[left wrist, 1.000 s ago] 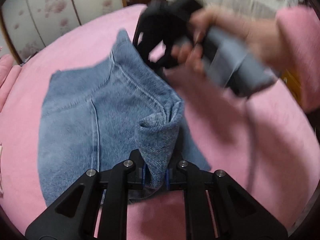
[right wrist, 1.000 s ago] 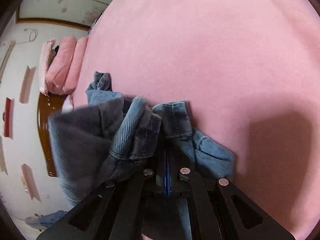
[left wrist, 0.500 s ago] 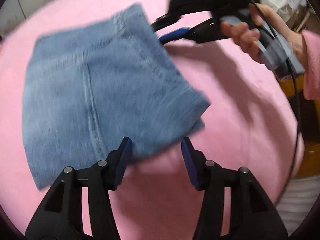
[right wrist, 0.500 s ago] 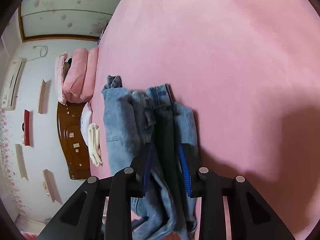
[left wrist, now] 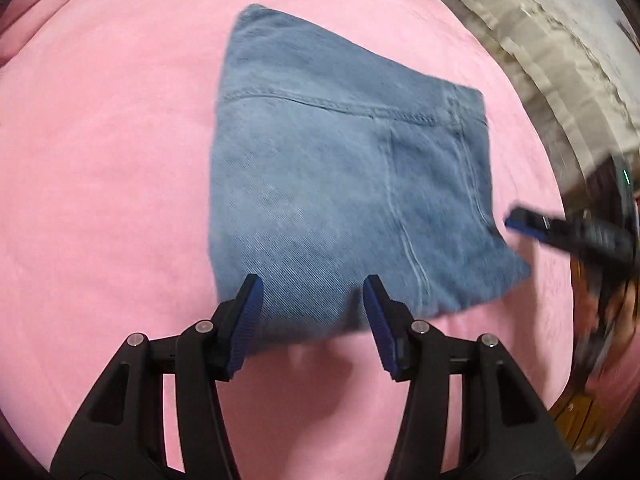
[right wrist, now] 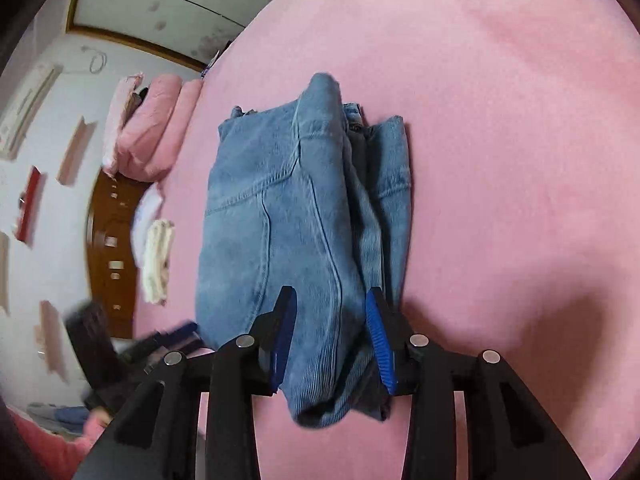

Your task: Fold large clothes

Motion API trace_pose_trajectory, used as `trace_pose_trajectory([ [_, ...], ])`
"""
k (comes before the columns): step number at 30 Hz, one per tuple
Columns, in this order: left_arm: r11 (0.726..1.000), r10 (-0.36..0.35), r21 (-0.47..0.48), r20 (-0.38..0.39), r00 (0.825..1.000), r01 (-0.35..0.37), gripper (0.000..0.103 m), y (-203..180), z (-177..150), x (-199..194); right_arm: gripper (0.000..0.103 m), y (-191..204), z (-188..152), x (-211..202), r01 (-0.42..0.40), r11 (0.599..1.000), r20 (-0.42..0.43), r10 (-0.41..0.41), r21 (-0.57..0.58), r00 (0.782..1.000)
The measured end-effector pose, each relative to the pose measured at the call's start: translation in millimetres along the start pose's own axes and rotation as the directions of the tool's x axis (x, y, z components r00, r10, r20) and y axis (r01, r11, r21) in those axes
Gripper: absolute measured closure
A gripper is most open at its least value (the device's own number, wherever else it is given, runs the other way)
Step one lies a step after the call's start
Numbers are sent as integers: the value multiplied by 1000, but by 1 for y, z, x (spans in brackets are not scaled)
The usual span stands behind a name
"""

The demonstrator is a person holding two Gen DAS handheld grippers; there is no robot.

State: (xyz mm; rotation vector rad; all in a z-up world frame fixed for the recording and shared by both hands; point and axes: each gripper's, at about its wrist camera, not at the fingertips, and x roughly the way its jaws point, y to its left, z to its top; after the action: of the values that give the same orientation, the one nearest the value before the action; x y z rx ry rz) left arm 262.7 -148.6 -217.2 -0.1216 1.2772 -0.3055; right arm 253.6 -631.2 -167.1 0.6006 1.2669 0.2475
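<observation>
Blue jeans lie folded into a flat packet on the pink bed cover. My left gripper hovers open over the packet's near edge, and its blue pads touch no cloth. In the right wrist view the same jeans show their stacked layers from the side. My right gripper straddles the near corner of the stack. Its jaws are opening, with denim between them, and the pads stand off the cloth. The right gripper's blurred tip also shows at the packet's right edge.
Pink pillows lie at the head of the bed by a brown wooden headboard, with a folded white cloth beside it. A pale lace cover lies past the bed's far right edge. A pink sleeve shows low left.
Both grippers were shut on folds of the jeans; they have opened, let go and drawn back. The jeans have dropped from a held bunch into a flat folded packet.
</observation>
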Motion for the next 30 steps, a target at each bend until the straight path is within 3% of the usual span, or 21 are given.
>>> trace_pose_trajectory([
  [5,997,-44,-60,5,999,44,54,10,12,3,66,10,-33,-16,27,999,45,-29,32,999],
  [7,996,-30,-82,12,999,31,54,14,13,4,66,24,-42,-4,54,998,48,-56,37,997],
  [11,992,15,-125,-36,999,-20,54,25,10,12,66,27,-61,-22,99,994,63,-101,35,993],
  [18,981,-45,-190,-41,998,36,53,44,5,22,66,39,-73,-17,148,989,56,-149,18,987],
  [22,981,-38,-191,-38,999,30,53,43,4,28,66,53,-73,17,261,965,3,-261,-28,965],
  [26,987,20,-161,-30,999,-24,66,34,1,24,77,65,-77,37,354,933,-2,-355,-62,935],
  [30,991,4,-132,-30,1000,-8,74,35,4,10,84,73,-80,42,355,935,7,-355,-17,935],
])
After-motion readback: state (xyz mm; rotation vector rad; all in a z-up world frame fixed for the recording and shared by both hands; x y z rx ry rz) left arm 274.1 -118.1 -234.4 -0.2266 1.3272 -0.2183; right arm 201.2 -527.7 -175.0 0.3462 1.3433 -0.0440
